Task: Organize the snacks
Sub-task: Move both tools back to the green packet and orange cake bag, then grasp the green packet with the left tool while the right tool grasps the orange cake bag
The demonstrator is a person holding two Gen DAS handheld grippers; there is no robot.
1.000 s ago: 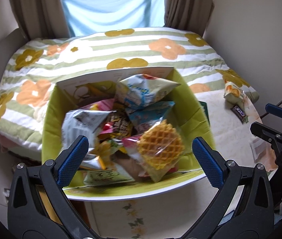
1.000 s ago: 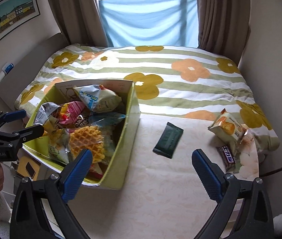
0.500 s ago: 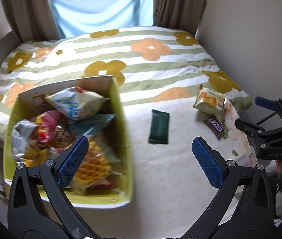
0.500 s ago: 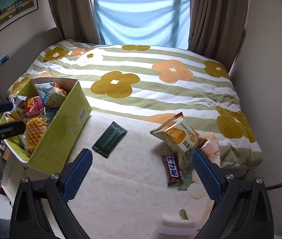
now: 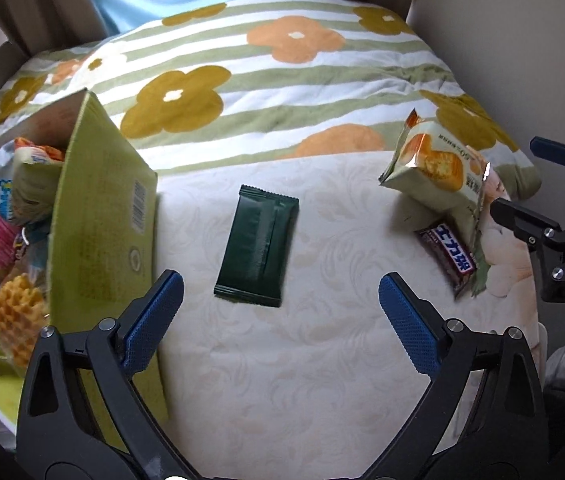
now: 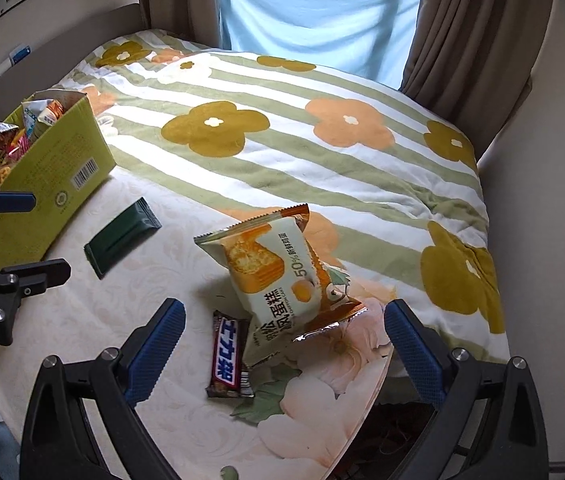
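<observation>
At the left edge of your left wrist view sits the yellow-green cardboard box (image 5: 102, 216), already crowded with packets, a waffle (image 5: 14, 312) showing at the lower left. Just right of it, in the middle of the frame, the dark green sachet (image 5: 258, 246) lies flat on the cream tablecloth (image 5: 282, 380), directly ahead of your left gripper (image 5: 278, 312), whose jaws stand wide apart and empty. Further right, the cake packet (image 6: 278, 276) leans over the chocolate bar (image 6: 228, 354), touching it; both lie between the spread, empty fingers of your right gripper (image 6: 282, 336). Three snacks are not yet boxed, so you appear to be at the reach-and-pick step. Next, lower each gripper squarely over its target; the flat sachet likely needs an edge-on pinch.
</observation>
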